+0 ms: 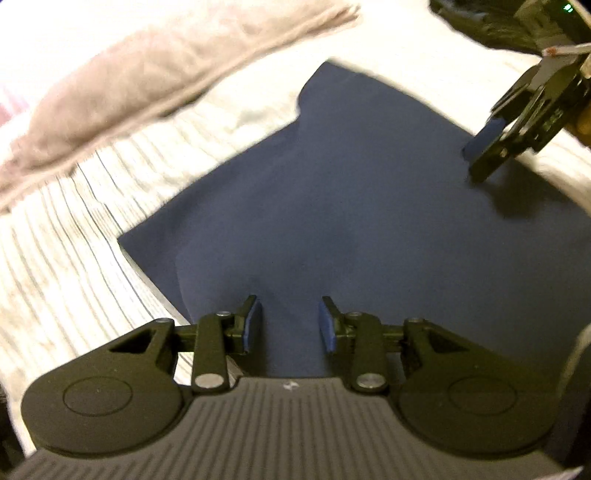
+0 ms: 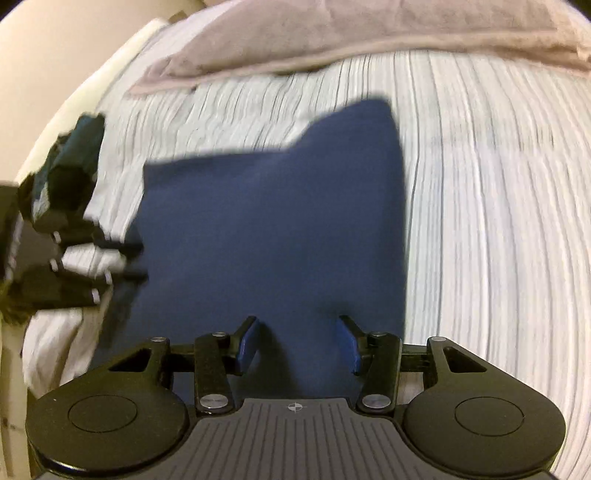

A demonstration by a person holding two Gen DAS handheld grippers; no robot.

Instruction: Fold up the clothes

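A navy garment [image 1: 351, 192] lies flat, partly folded, on the white striped bedding [image 1: 74, 258]. My left gripper [image 1: 290, 323] is open just above the garment's near edge, with only the cloth beneath showing between its blue pads. My right gripper [image 1: 480, 158] comes in from the upper right over the garment's far side edge. In the right wrist view the same garment [image 2: 277, 221] fills the middle. There my right gripper [image 2: 299, 343] is open over its near edge, holding nothing. My left gripper [image 2: 127, 260] is blurred at the garment's left edge, with bedding [image 2: 498, 240] showing between its fingers.
A pinkish-grey fuzzy blanket [image 1: 129, 81] lies along the far side of the bed, also seen as the blanket [image 2: 369, 33] in the right wrist view. A dark heap [image 1: 480, 18] sits at the top right. The bed's edge and a pale wall [image 2: 37, 92] are at left.
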